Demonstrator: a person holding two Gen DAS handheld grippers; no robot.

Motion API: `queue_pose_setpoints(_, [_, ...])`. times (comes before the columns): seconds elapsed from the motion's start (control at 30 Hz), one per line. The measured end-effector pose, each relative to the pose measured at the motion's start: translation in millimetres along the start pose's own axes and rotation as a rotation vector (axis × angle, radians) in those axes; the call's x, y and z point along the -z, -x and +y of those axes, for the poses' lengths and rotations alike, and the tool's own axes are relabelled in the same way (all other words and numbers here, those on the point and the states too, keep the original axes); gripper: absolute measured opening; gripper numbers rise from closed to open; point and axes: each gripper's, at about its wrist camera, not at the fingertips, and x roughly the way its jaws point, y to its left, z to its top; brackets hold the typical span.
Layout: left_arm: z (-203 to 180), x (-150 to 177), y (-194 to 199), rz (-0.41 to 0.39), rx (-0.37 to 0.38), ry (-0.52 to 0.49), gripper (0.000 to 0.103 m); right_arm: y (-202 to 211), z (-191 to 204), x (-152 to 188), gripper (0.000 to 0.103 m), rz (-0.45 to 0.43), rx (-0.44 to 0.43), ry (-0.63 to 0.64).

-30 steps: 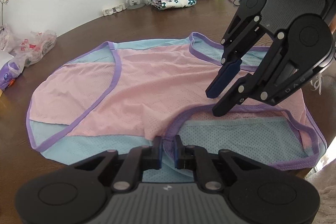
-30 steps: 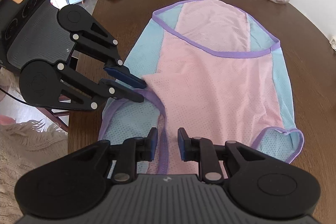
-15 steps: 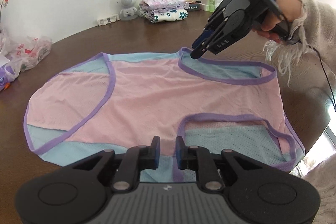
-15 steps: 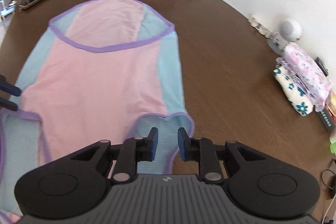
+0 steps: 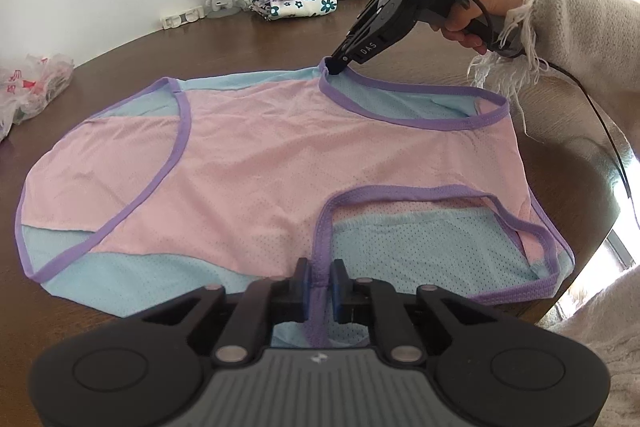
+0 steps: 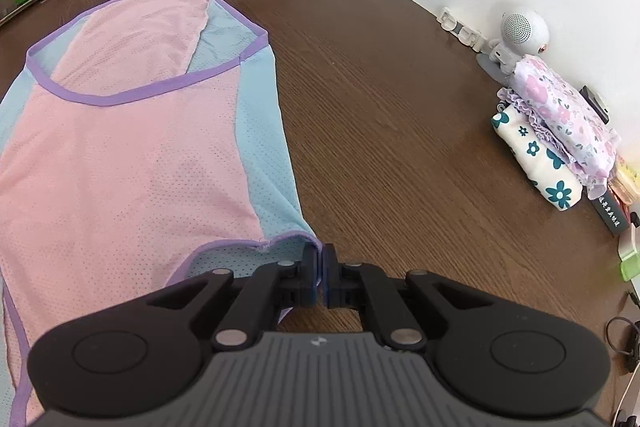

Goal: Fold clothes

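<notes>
Pink/blue mesh garment (image 5: 280, 155) flat on brown table (image 6: 400, 147), spread between both tools. Left gripper (image 5: 319, 285) pinching purple trim at near armhole corner, fabric strip visible between pads. Right gripper (image 6: 319, 275) pressed together on far armhole corner, blue edge caught between fingers; in left wrist view its tip sits on trim. Folded floral clothes stack (image 6: 556, 143) well apart, by wall.

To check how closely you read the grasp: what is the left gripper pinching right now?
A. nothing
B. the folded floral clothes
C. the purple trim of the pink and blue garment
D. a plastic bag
C: in the left wrist view the left gripper has the garment's purple trim between its fingers.
</notes>
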Motion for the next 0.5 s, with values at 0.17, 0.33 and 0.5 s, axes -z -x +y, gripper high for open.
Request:
queue_pose_setpoints(0.17, [0.0,0.8,16.2,-0.062,0.029,0.061,0.032,25.1,-1.9,7.7,0.016,-0.029,-0.049,-0.081])
queue_pose_setpoints(0.33, [7.4,2.3,38.2,-0.138,0.006,0.120,0.039,79.1,-2.9,34.9,0.024,-0.085,-0.129,-0.175])
queue_pose_setpoints(0.5, [33.0,8.4,41.8,-0.165,-0.059,0.200,0.041,120.3,6.1,81.8,0.038,-0.096,-0.110,-0.247])
